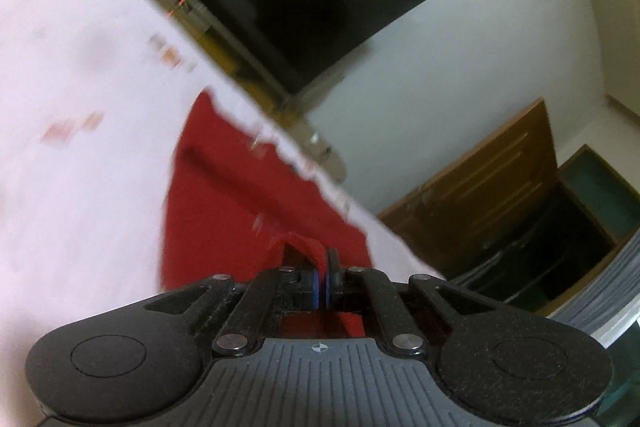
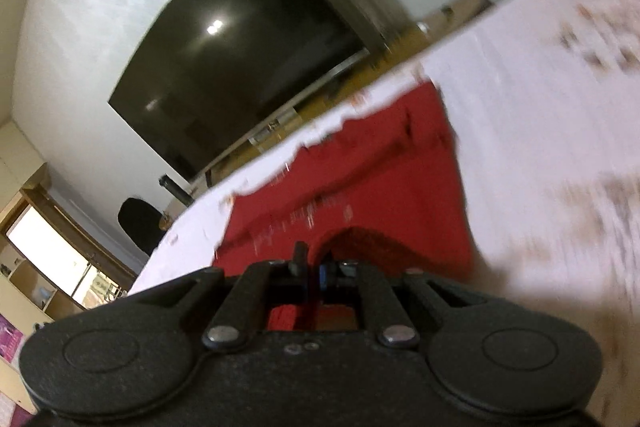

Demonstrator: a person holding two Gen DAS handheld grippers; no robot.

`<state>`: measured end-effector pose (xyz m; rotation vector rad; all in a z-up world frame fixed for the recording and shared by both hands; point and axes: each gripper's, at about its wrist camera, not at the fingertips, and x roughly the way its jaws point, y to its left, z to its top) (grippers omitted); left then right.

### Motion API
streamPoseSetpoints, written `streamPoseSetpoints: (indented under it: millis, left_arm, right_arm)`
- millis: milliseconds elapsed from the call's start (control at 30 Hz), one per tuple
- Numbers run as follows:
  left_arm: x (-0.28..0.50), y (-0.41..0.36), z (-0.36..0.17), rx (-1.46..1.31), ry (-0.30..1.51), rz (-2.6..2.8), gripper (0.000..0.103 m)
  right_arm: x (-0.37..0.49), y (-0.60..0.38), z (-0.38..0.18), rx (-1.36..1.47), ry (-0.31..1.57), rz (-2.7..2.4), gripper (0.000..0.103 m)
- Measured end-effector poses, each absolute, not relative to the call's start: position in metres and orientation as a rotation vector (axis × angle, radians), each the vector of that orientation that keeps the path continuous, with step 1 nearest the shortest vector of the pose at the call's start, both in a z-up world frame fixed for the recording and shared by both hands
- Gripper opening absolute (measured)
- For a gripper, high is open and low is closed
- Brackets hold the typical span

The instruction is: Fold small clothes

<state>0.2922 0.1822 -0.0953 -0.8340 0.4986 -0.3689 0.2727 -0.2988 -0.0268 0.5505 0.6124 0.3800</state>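
Note:
A red garment lies spread on a white patterned sheet. My left gripper is shut on a raised edge of the red cloth, which loops up between the jaws. In the right wrist view the same red garment lies ahead on the sheet. My right gripper is shut on its near edge, and red cloth shows bunched behind the jaws. Both views are blurred by motion.
A large black TV screen hangs on the white wall beyond the sheet's far edge, above a wooden shelf. A wooden door and dark shelving stand at the right. A black chair is at the left.

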Motion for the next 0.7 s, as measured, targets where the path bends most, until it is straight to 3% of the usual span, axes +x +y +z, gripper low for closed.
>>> streamPoseSetpoints:
  millis: [300, 700]
  left_arm:
    - [0.427, 0.180, -0.060, -0.756, 0.480, -0.339, 0.003]
    - [0.537, 0.170, -0.105, -0.689, 0.592, -0.244, 0.003]
  right_arm:
    - [0.404, -0.314, -0.011, 0.567, 0.565, 0.415, 0.006]
    - [0.529, -0.327, -0.077, 0.647, 0.690, 0.424, 0.006]
